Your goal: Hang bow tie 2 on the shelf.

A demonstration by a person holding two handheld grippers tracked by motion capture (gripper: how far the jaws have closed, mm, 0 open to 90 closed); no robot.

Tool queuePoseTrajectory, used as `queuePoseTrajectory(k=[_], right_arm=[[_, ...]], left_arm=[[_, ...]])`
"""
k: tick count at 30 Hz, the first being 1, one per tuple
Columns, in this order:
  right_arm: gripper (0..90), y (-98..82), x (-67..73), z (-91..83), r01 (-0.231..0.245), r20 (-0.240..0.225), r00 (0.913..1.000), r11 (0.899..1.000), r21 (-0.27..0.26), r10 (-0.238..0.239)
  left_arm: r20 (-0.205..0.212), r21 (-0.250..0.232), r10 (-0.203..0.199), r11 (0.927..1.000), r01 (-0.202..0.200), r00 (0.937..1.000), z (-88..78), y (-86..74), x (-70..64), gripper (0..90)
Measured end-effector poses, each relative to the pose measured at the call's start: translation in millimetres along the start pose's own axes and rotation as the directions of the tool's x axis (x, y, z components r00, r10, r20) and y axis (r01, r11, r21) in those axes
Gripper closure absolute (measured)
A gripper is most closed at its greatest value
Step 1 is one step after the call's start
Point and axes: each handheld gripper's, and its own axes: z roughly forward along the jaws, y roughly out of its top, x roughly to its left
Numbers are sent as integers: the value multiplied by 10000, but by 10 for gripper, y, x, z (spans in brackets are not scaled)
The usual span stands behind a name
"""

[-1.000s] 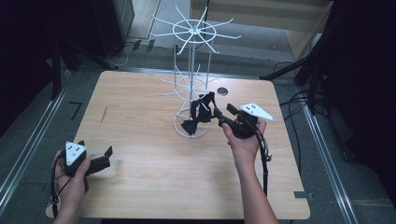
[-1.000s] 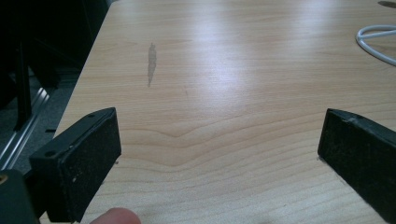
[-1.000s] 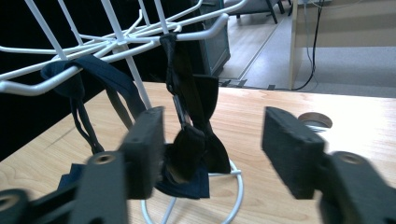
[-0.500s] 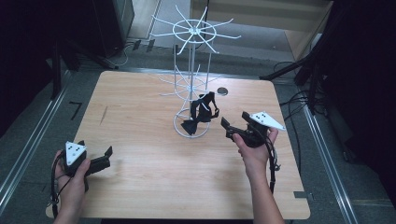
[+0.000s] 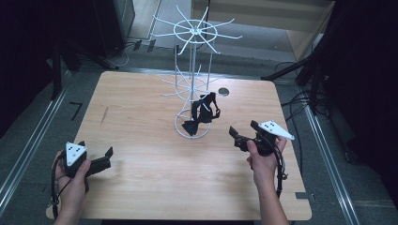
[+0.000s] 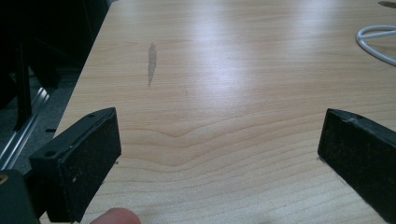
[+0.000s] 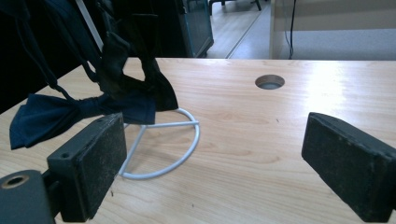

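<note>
Bow ties hang on the lower arms of the white wire rack, which stands on the wooden table at about 12 o'clock from the table's centre. In the right gripper view a dark blue tie dangles low, just above the rack's ring base, strap looped over an arm; a black one hangs behind it. Judgement: the rack holds them off the tabletop so each stays reachable from the side.

Right gripper sits at roughly 4 o'clock from the rack base, pointing toward it, near but apart. Its jaws have just been opening and now stand spread wide, with nothing between them; the pads touch neither tie nor wire. Judgement: the tie is left hanging on the rack.

Left gripper rests at about 8 o'clock, well apart from the rack, low over the table's near-left corner. Its jaws are likewise spread wide and empty; bare wood shows between the pads.
</note>
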Motion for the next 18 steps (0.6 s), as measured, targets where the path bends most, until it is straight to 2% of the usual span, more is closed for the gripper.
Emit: queuePoseTrajectory(k=[18], right_arm=[[71, -294, -282, -254, -193, 600, 9981, 9992, 363, 171]], left_arm=[[-13, -25, 7, 10000, -7, 10000, 0, -1, -5, 0]])
